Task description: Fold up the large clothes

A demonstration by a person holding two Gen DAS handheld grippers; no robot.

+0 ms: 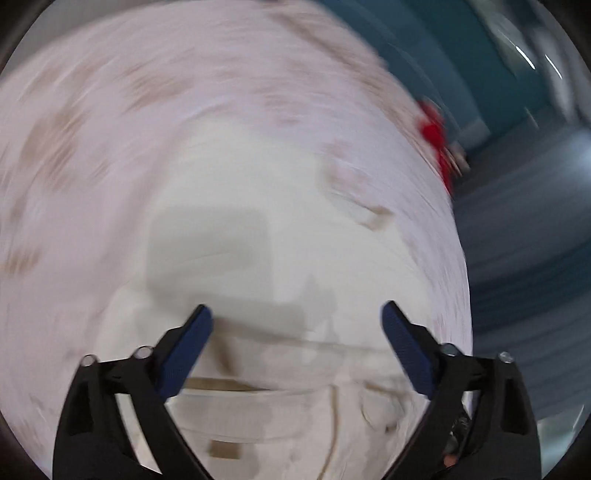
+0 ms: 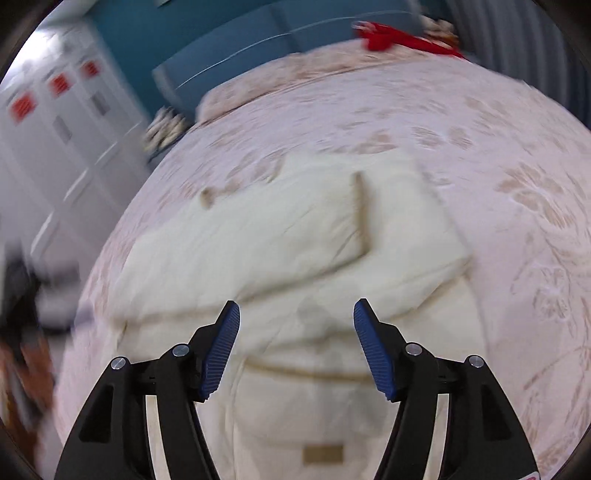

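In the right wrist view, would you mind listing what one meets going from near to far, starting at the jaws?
Right gripper with open jaws → cream garment → floral bedspread → red item at the far edge → teal wall.

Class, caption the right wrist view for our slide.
Open right gripper above a partly folded cream garment on a floral bedspread.

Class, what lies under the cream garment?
The cream garment lies on a pink floral bedspread, visible all around it. The bedspread directly beneath is covered, so unseen.
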